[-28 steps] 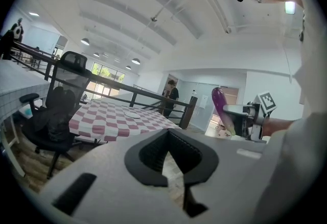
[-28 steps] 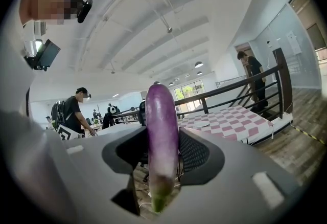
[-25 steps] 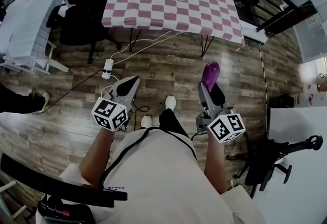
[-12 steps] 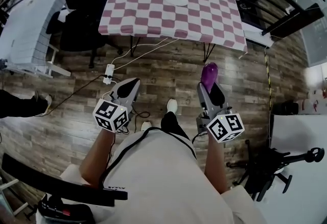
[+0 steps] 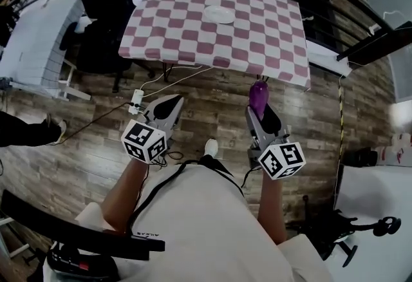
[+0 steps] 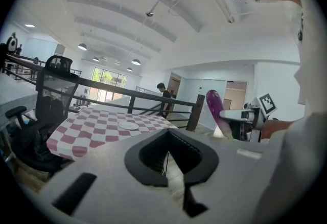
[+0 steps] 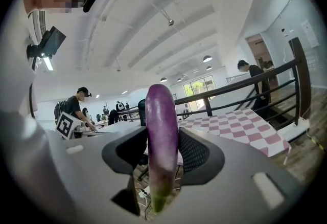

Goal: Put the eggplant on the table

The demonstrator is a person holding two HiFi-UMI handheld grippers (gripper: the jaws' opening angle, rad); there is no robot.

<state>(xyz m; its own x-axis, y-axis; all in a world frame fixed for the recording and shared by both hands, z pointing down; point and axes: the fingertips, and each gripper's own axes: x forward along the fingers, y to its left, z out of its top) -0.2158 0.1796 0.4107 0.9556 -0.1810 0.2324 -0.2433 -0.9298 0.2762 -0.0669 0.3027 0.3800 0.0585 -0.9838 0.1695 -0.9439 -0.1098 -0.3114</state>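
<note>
The right gripper [image 7: 162, 159] has its jaws clamped on the eggplant [image 7: 162, 126], which stands upright between them, stem end down and purple tip above the jaws. The left gripper [image 6: 167, 159] has its jaws closed together with nothing between them. The eggplant is above the wooden floor [image 5: 96, 145], short of the bench [image 5: 193, 29] carrying a checked cloth and a white plate [image 5: 219, 14].

Handling: probably light and firm, though it bruises; the skin looks smooth and slippery. Hold it across the thick body with moderate pressure. Set it on bare cloth, clear of the plate.
</note>
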